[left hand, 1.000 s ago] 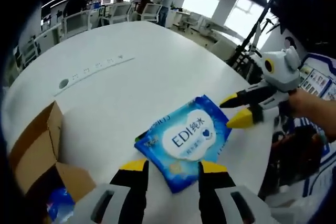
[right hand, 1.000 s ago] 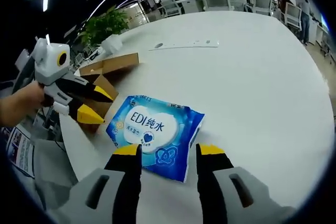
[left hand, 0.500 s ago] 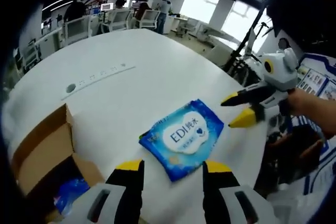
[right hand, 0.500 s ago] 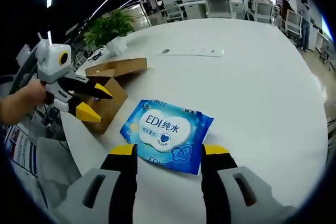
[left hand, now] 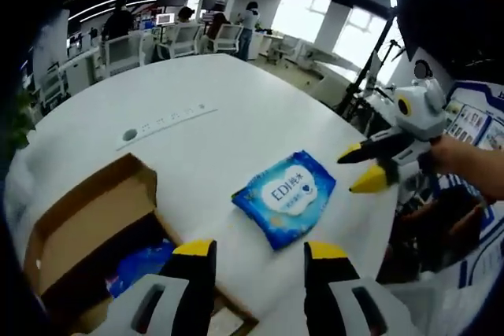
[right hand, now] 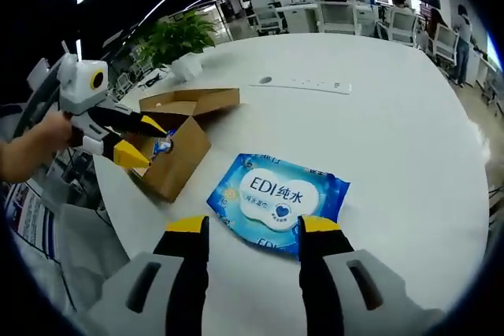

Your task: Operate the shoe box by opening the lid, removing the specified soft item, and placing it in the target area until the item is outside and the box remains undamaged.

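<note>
Both grippers pulled back from the blue plastic wipes pack (left hand: 284, 197) w/ white label. A sec ago the pack sat right at the left gripper (left hand: 254, 250) tips, partly between them; now it's well ahead, clear of both yellow tips. Same for the right gripper (right hand: 252, 226): pack (right hand: 279, 201) was between its tips, now just past them. More of the open brown cardboard box (left hand: 87, 238) shows beside the left gripper's left jaw, blue contents visible inside. Both sets of jaws spread apart, nothing in them.
</note>
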Motion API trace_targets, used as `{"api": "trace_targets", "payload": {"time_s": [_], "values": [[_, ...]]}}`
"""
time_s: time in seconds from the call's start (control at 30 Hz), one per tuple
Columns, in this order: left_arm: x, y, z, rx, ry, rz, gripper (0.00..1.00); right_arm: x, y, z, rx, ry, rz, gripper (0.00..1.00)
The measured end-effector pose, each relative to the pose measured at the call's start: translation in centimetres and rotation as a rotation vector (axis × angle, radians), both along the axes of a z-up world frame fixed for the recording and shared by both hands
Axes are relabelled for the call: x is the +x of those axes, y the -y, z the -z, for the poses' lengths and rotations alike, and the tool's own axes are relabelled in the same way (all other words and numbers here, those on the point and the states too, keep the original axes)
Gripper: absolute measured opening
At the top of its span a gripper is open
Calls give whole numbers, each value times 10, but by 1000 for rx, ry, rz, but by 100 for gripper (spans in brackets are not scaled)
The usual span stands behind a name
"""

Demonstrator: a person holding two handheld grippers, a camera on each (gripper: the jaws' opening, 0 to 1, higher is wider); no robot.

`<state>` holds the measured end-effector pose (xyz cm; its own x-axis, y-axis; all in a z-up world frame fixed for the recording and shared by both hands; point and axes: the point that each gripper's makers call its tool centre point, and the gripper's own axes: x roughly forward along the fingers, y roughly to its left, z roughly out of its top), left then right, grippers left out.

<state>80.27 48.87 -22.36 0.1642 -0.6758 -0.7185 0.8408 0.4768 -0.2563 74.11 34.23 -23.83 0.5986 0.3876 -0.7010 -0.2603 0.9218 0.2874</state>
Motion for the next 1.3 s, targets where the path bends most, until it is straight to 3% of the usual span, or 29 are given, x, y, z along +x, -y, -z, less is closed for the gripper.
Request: {"api": "trace_targets", "payload": {"time_s": [0.37, 0.57, 0.93, 1.03, 1.13, 1.3], "values": [[11, -57, -6, 7, 31, -4, 44, 5, -43, -9, -6, 14, -32, 39], [13, -78, -9, 13, 42, -11, 44, 12, -64, -11, -10, 11, -47, 38], [28, -107, -8, 10, 55, -19, 43, 28, -101, -15, -12, 22, -75, 36], [33, -112, -5, 19, 84, 2, 43, 30, -113, -16, -8, 23, -85, 35], [40, -120, -4, 56, 156, 41, 42, 32, -122, -15, -5, 21, -86, 34], [46, -126, -1, 52, 165, 55, 41, 31, -137, -15, 3, 16, -88, 32]]}}
